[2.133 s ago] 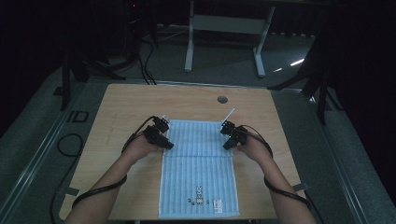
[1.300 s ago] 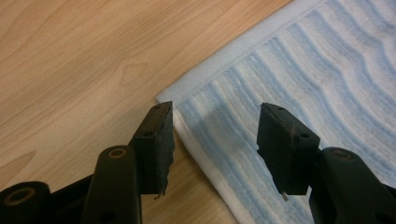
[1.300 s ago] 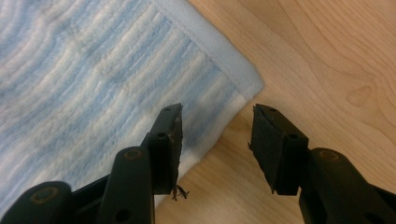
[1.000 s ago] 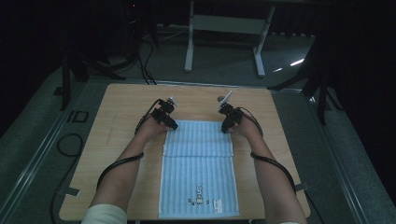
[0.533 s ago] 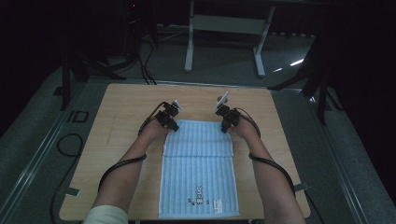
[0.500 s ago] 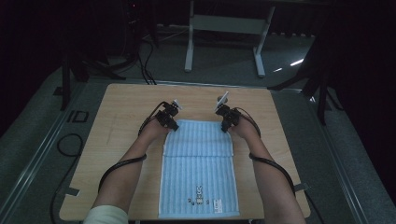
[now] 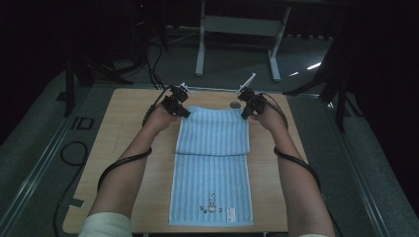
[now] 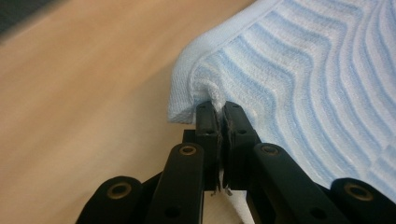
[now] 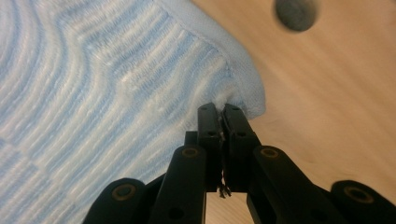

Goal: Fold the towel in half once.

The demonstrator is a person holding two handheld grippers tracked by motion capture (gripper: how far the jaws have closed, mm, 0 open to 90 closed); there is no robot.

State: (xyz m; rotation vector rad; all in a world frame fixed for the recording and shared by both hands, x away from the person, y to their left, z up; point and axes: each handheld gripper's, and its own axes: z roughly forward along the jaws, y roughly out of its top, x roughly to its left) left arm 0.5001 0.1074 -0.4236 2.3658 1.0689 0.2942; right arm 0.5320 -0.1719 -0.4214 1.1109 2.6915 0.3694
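Dark floor and stand legs ring the pale wooden table [image 7: 128, 133] we work at, and on it lies the light blue striped towel [image 7: 212, 177]. Starting at the fingertips: in the left gripper view our left gripper [image 8: 217, 108] has its two black jaws pressed together on a small pinch of the towel's far left corner [image 8: 205, 91], the hem bunched just above the pads. In the right gripper view our right gripper [image 9: 218, 108] does the same at the far right corner [image 9: 233, 95], jaws closed with cloth nipped between them; both pairs have just been closing onto the fabric. From the high view the left gripper [image 7: 182, 111] and right gripper [image 7: 245, 114] sit at the two far corners, level with each other, and the far part of the towel hangs lifted off the board while the near part, with its little rabbit motif [image 7: 211, 201], lies flat toward us. A crease line runs across the cloth about midway. The towel's long axis runs straight from the grippers back to our body, so we judge the coming move to be a draw toward us, folding far edge onto near edge. Both forearms reach forward, nearly parallel, wrists angled inward. A small dark round mark [image 9: 295, 13] sits on the table just past the right corner.
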